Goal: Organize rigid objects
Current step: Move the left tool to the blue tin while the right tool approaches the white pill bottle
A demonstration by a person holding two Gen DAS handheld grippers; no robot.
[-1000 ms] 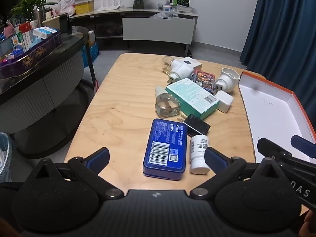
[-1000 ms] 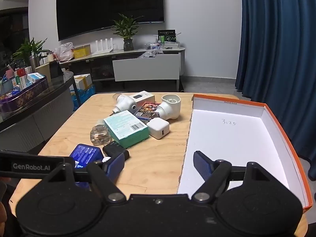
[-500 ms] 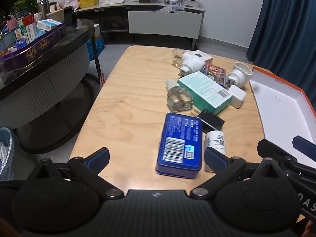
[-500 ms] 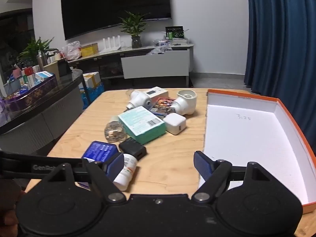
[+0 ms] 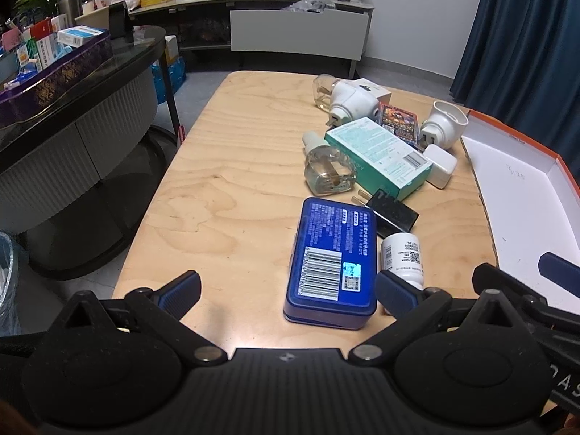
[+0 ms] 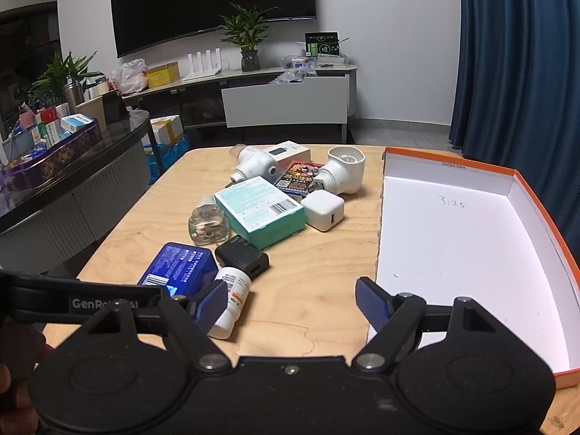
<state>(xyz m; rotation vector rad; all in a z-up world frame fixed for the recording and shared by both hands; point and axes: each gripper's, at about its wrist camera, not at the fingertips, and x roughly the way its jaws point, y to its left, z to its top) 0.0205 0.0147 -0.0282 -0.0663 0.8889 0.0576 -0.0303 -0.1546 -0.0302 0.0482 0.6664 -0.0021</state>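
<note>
it looked like a living room: a wall-mounted television [image 6: 214,3], a low media cabinet [image 6: 286,98] with a potted plant [image 6: 248,41], and blue curtains [image 6: 514,54]

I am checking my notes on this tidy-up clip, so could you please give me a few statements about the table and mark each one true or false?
1. The orange-rimmed box holds no objects. True.
2. The left gripper is shut on the blue tin. False: its jaws stand wide open and the tin lies flat on the table.
3. The white pill bottle lies on its side next to the blue tin. True.
4. The teal carton sits inside the orange-rimmed box. False: it lies on the table among the other items.
5. The right gripper is open and holds nothing. True.
</note>
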